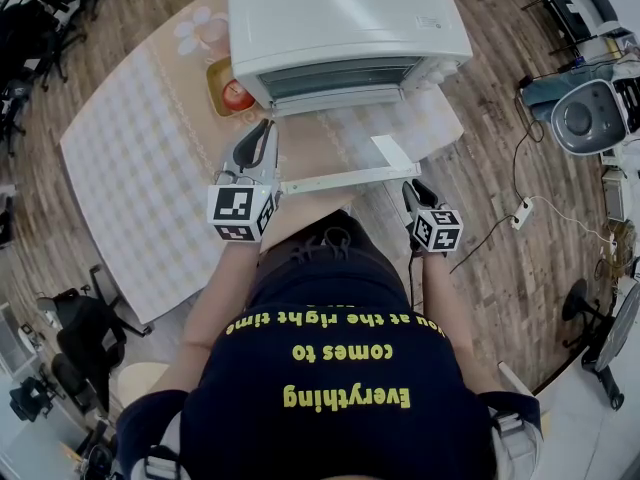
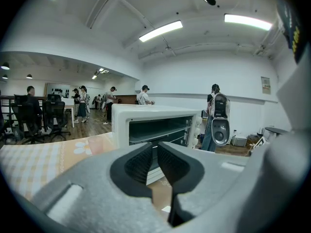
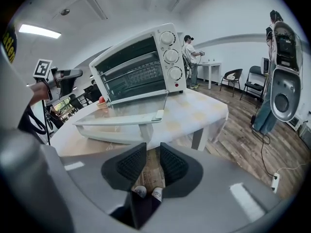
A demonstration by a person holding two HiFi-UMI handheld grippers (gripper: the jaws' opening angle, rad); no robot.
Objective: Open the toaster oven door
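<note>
Open-plan workroom, wood floor, and a pale patterned tabletop (image 1: 130, 168) right below the person. At its far edge sits the white toaster oven (image 1: 340, 13), and look at that door (image 3: 121, 115): it's down, swung all the way out toward the person and lying roughly level, glass up, its white handle at the near edge. As I read it, the job is essentially done, with the door fully open and nothing left but to back away.

Neither tool is touching it. The left gripper (image 1: 264, 128) hovers just beside the door's left near corner, its jaws only a sliver apart, and its own view shows nothing between them, just oven and tabletop beyond. The right gripper (image 1: 412, 190) hangs off the tabletop's near right corner, close to the handle's right end but apart from it. Its jaws are parted with a clear gap and they're empty; only floor and the person's shoes show through.

Now the containers. The oven cavity is wide open to view: a wire rack (image 3: 131, 74) crosses it, and I can make out no food or pan on it. Just left of the oven is a small shallow dish (image 1: 215, 78) holding a round red thing (image 1: 237, 95), too small to say what it is.
</note>
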